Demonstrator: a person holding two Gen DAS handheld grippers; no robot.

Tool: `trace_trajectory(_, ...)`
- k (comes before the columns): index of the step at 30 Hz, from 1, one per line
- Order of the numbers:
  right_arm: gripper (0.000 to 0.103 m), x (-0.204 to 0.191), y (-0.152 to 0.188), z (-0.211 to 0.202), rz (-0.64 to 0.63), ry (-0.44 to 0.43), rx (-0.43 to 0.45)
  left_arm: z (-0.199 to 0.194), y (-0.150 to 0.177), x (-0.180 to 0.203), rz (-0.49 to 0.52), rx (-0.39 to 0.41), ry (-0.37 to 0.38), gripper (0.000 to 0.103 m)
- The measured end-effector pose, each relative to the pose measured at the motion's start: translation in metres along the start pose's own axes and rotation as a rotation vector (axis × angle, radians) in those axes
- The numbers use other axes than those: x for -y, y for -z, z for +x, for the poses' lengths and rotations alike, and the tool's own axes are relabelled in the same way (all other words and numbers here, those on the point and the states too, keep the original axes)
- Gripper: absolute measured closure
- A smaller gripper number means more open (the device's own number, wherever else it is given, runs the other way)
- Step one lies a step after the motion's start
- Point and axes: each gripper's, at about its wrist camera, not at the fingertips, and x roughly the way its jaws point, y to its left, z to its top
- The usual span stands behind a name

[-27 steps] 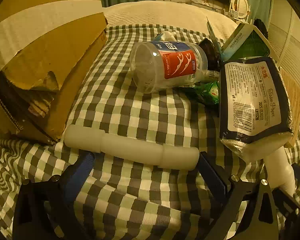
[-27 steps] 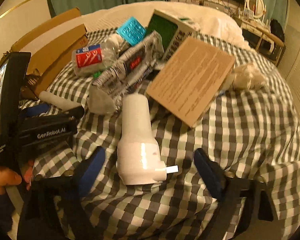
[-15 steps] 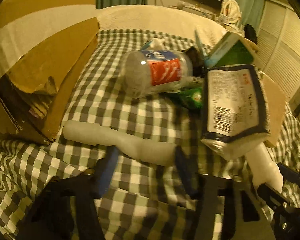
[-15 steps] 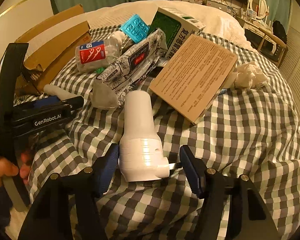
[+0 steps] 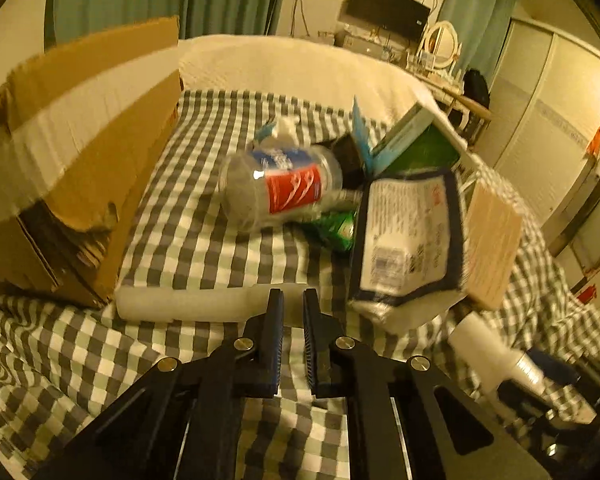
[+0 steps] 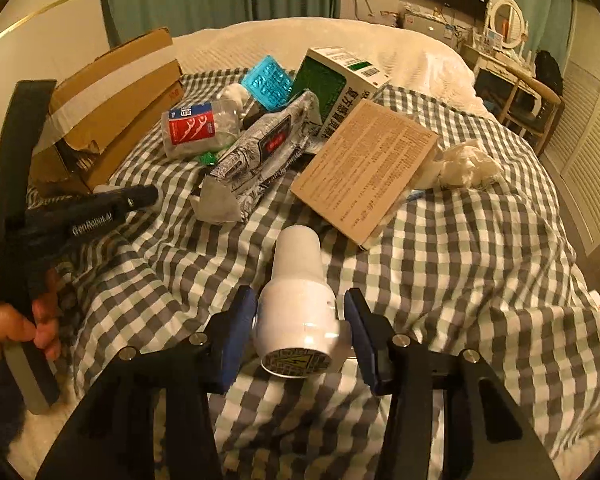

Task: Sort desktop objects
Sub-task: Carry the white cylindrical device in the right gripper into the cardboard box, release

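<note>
My left gripper point(image 5: 292, 300) is nearly shut, its tips at the right end of a long white foam tube point(image 5: 188, 306) lying on the checked cloth; whether the tube is pinched is unclear. My right gripper point(image 6: 300, 316) is shut on the wide base of a white bottle-shaped object point(image 6: 298, 304) lying on the cloth, a pad on each side. A clear plastic jar with a red label point(image 5: 280, 188) lies beyond the tube. The left gripper also shows in the right wrist view point(image 6: 140, 200).
A cardboard box point(image 5: 80, 168) stands at the left. A tissue pack point(image 5: 408, 240), a green-and-white box point(image 6: 340, 84), a brown card point(image 6: 364, 168), a blue packet point(image 6: 268, 84) and crumpled white plastic point(image 6: 468, 164) crowd the back of the checked cloth point(image 6: 480, 280).
Both grippers have closed from wide open: the left onto the tube's right end, the right onto the white bottle's base. The left view has lifted and shifted right.
</note>
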Motion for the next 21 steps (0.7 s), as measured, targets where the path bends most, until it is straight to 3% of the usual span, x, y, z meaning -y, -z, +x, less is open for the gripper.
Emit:
trace_trajectory(7,0.057,-0.006,0.003,-0.016,-0.009,0.021,-0.008,-0.009,-0.014,-0.006,-0.020,0.038,0.046,0.096)
trace_trajectory(21,0.061,-0.021,-0.021,-0.068,-0.074,0.090,0.019,-0.068,-0.039,0.006,0.011,0.186,0.152,0.099)
